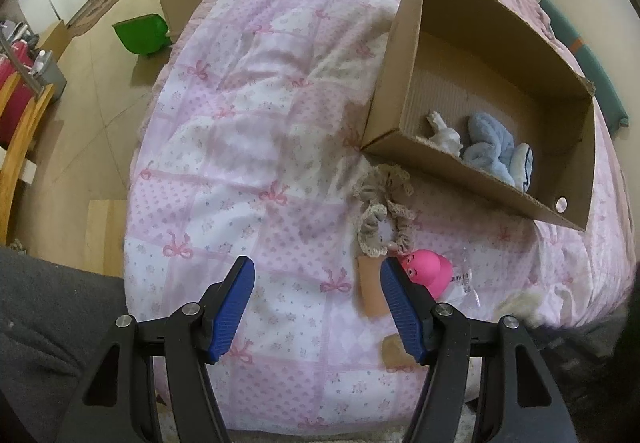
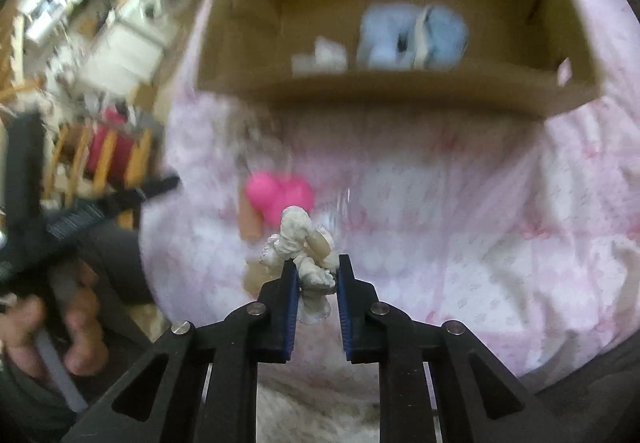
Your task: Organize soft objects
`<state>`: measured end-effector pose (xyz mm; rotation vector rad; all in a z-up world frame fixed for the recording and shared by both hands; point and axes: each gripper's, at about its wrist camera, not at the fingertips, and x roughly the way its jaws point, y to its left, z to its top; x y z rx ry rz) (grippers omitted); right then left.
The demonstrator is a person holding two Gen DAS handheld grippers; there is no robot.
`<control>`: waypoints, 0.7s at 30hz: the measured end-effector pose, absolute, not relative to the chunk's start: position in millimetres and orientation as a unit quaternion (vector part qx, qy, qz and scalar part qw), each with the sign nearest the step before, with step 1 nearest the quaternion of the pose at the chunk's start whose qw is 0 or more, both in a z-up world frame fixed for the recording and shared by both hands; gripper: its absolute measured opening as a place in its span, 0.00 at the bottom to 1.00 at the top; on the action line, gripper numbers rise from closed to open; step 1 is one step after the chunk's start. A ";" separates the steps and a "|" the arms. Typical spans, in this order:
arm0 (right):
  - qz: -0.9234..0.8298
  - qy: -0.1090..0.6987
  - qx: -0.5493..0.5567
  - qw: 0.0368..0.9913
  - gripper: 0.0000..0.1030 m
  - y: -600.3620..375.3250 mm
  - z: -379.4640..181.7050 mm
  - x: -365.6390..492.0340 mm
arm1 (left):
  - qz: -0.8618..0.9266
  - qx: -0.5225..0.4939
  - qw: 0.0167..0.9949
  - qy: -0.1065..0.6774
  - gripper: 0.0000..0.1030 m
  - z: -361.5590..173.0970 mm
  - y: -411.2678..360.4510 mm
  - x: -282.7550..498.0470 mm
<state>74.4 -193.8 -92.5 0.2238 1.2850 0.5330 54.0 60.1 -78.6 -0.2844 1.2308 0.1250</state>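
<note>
- Pinching a crumpled white fabric scrunchie (image 2: 304,243), my right tongs (image 2: 317,270) have their blue pads closed on it, lifted above the pink-and-white patterned quilt (image 2: 460,203) on the bed.
- My left tongs (image 1: 316,275) stand wide with nothing between their blue pads, hanging over the quilt (image 1: 240,123).
- I see the open brown cardboard box (image 1: 404,71) resting on the bed ahead, well apart from both tongs.
- Inside it, near the front wall, lie a fluffy light-blue soft toy (image 1: 490,147) and a small white fabric piece (image 1: 442,133), touching or nearly so.
- Just in front of the box a beige lace-edged scrunchie (image 1: 382,211) lies loose on the quilt.
- Beside it sits a bright pink rubber toy (image 1: 428,271), close to my left tongs' right pad.
- A crinkled clear plastic wrapper (image 1: 466,283) lies just beyond the pink toy.
- The right view is blurred, so finer detail of the box contents escapes me there.
</note>
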 end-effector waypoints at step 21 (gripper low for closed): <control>0.198 0.548 0.231 0.779 0.19 -241.1 -79.3 84.6 | -0.007 -0.104 0.725 0.681 0.36 -146.4 -48.0 47.8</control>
